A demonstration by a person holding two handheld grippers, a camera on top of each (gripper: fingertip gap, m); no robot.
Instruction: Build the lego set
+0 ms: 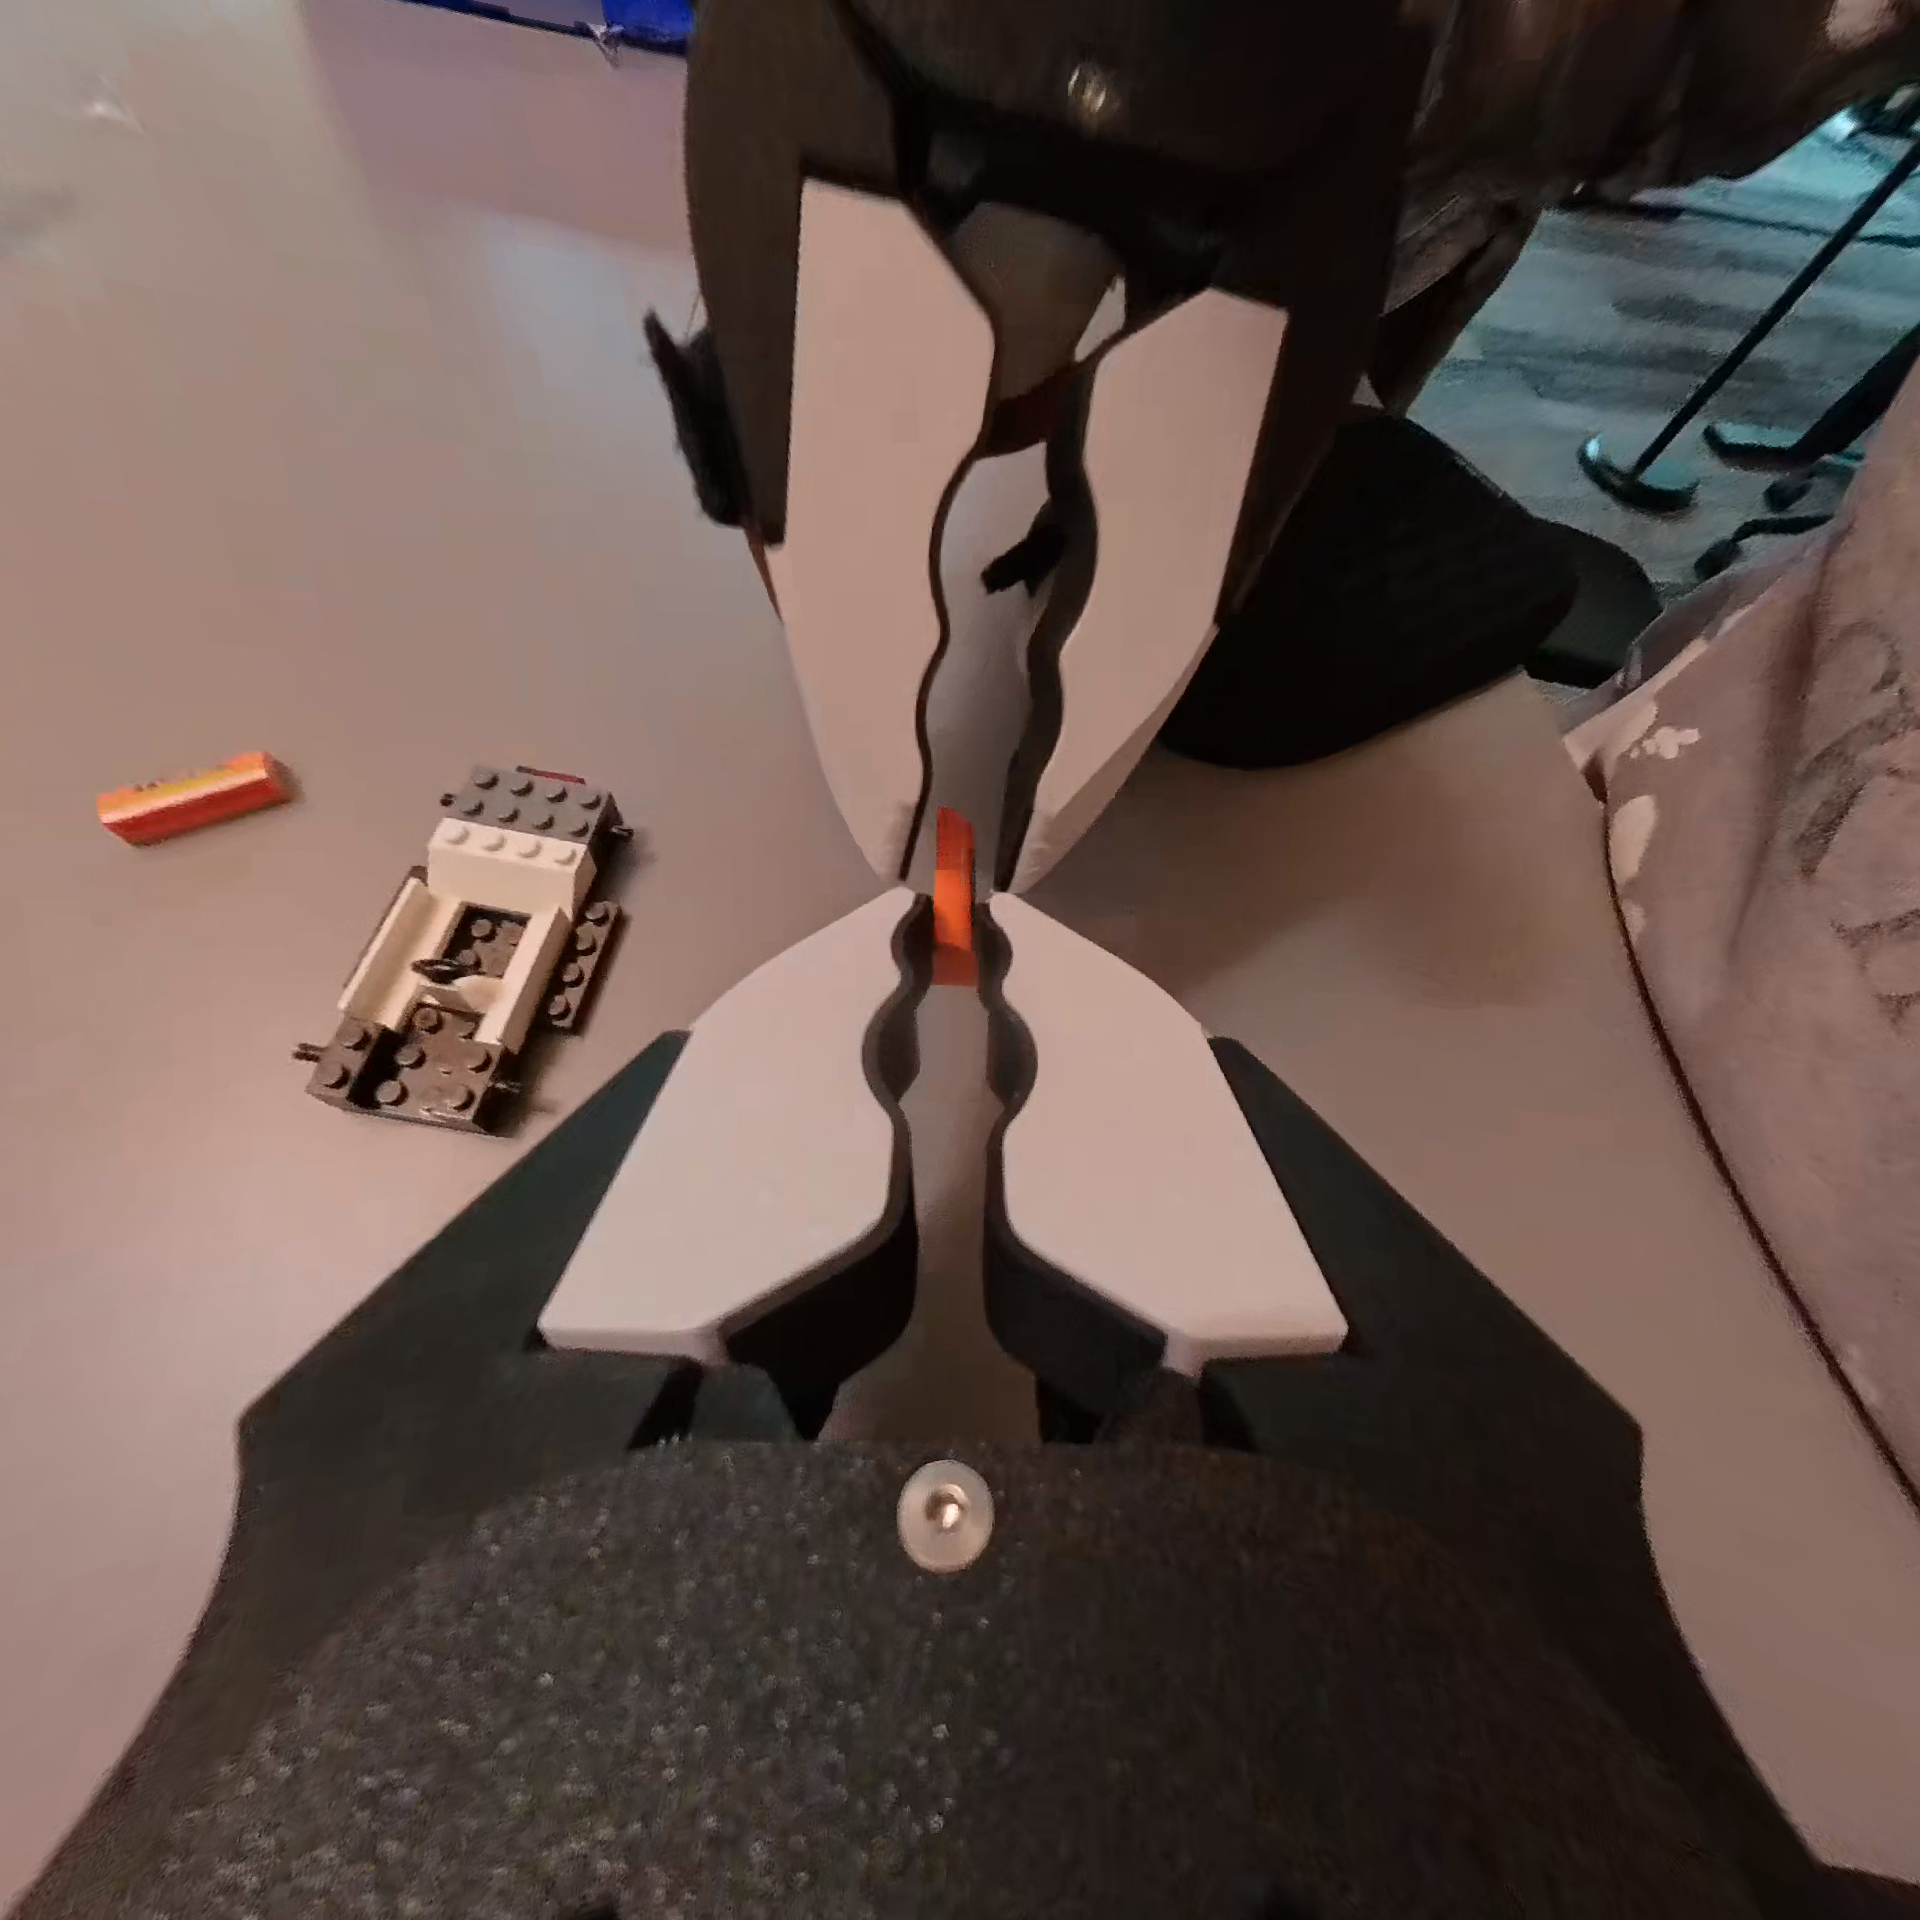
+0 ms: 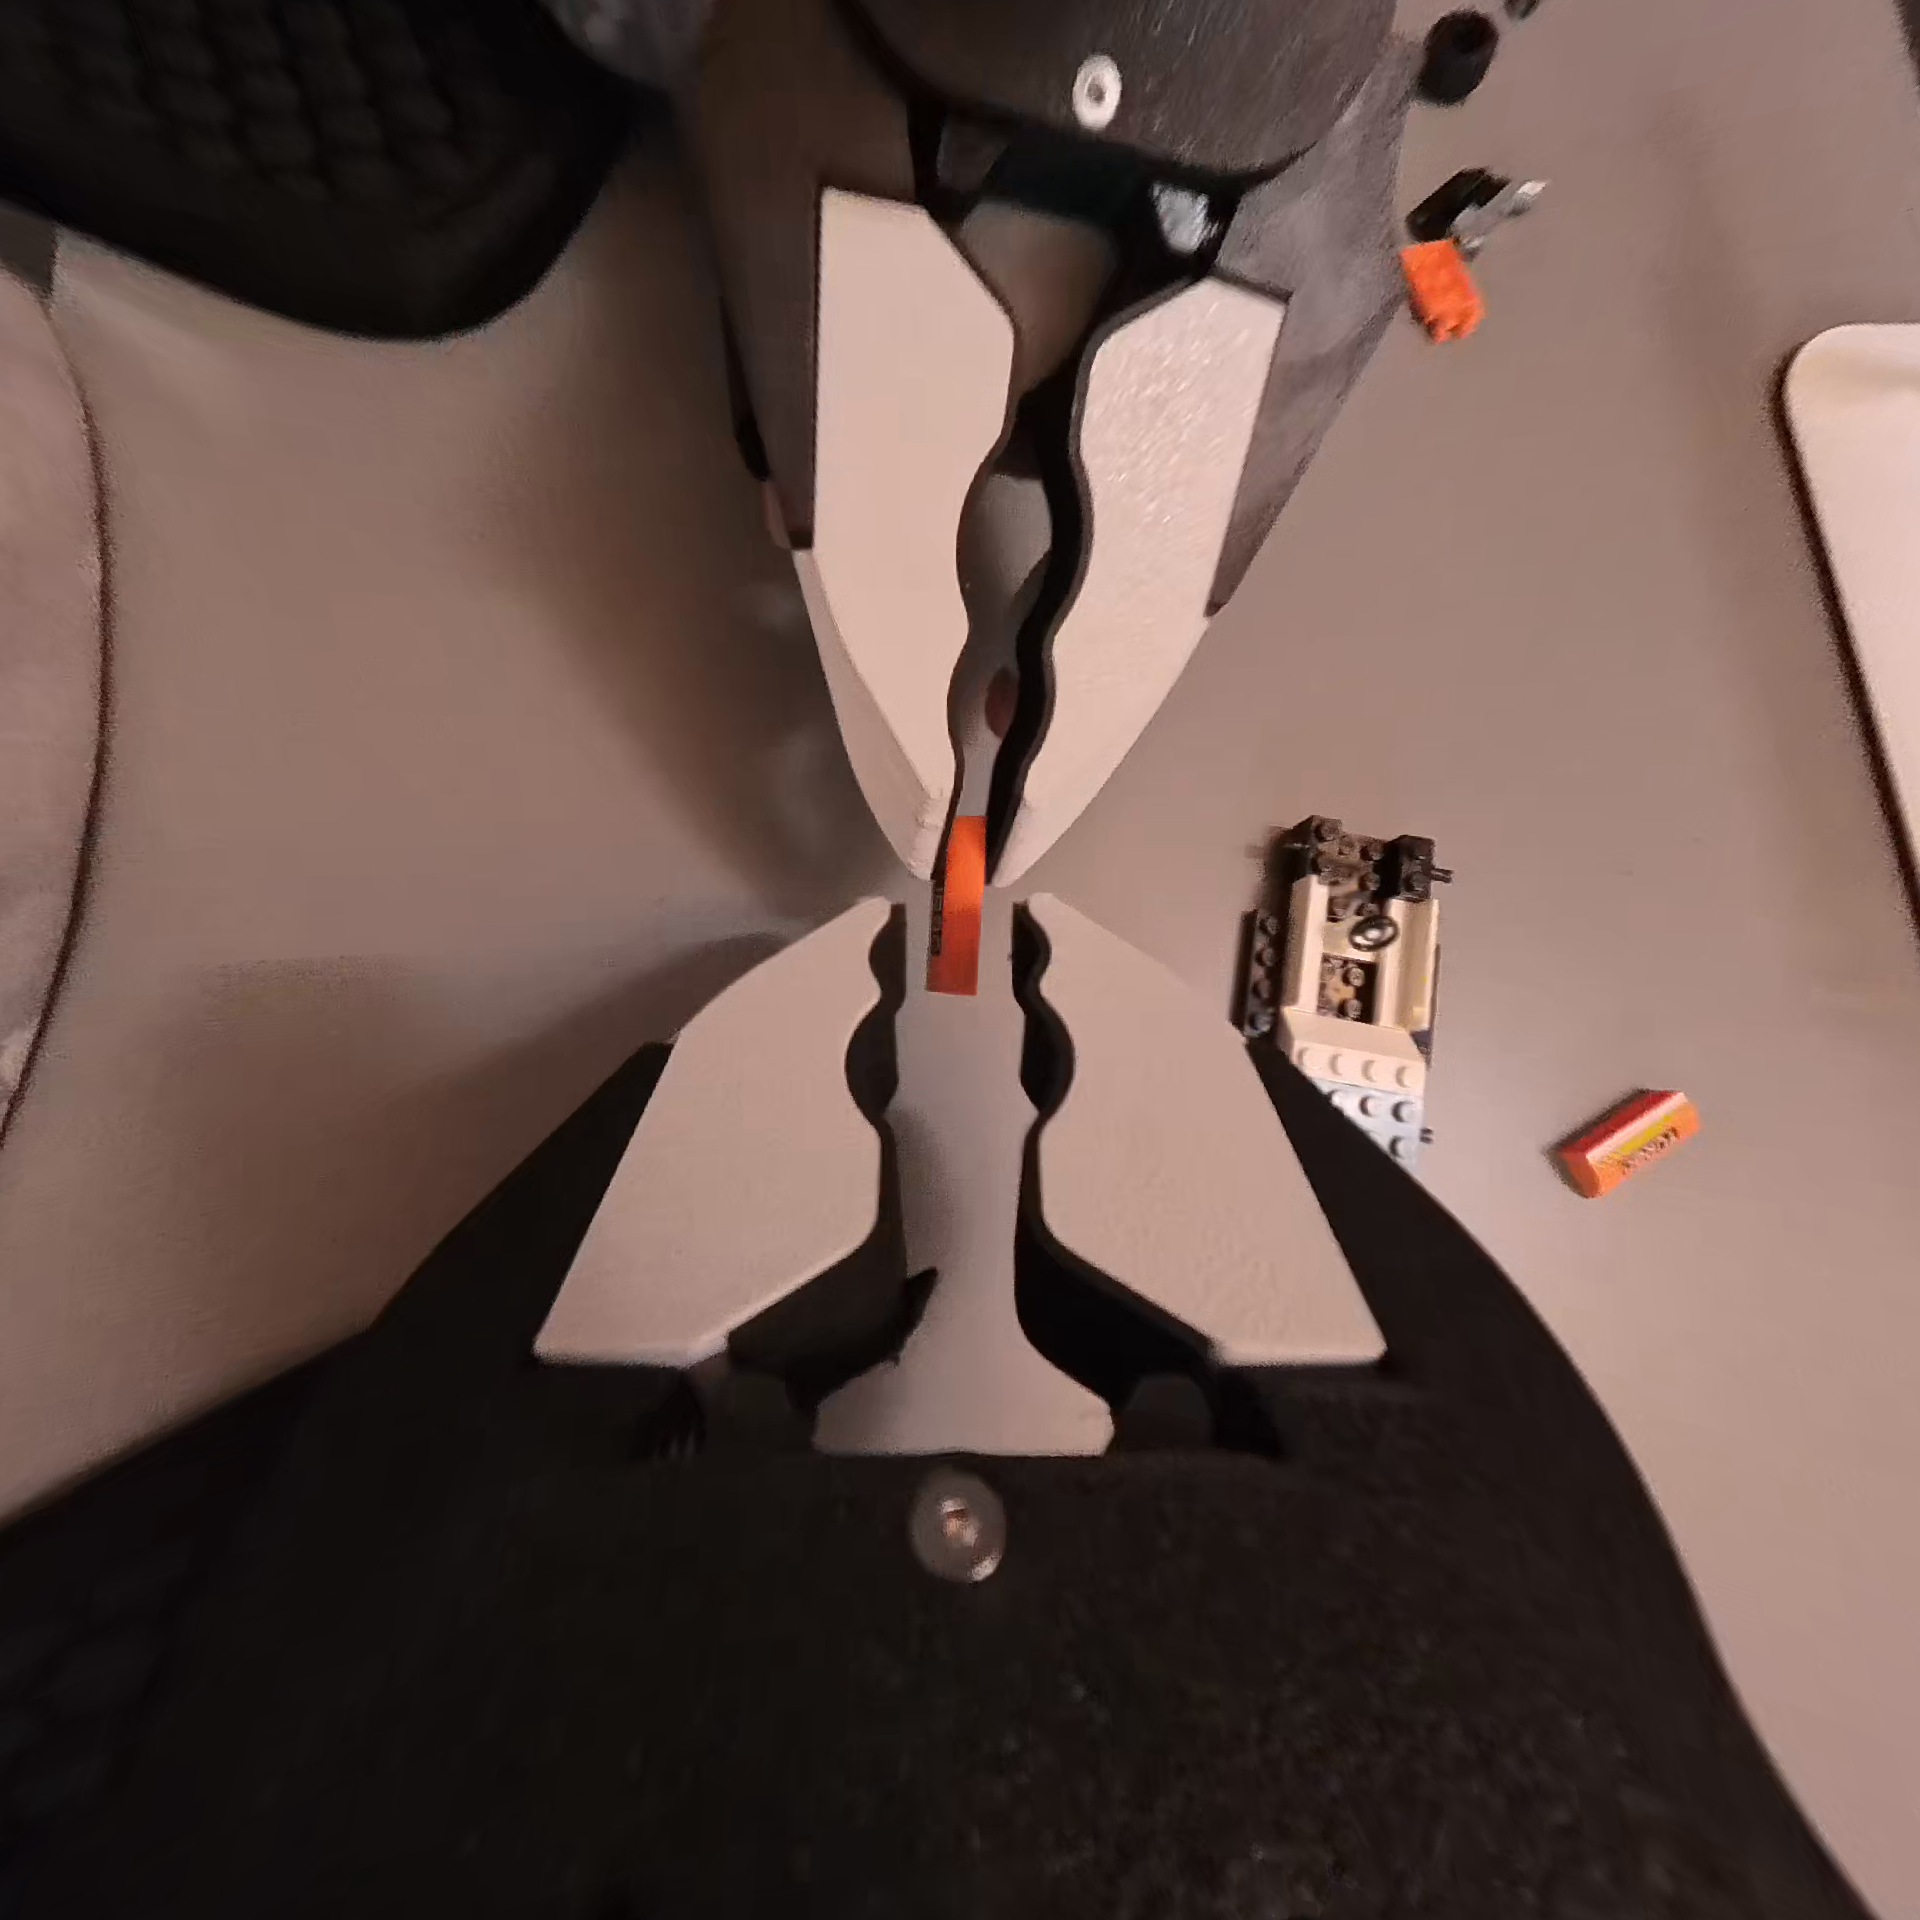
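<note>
the left claw, filling the bottom of the left wrist view, is meeting the right claw tip to tip at frame centre. its fingers are standing narrow around a small orange piece. in the right wrist view the right claw is sitting slightly parted beside that piece, which the left claw is pinching. the half-built lego car is lying on the surface at middle left, an orange printed brick well apart from it, further left.
</note>
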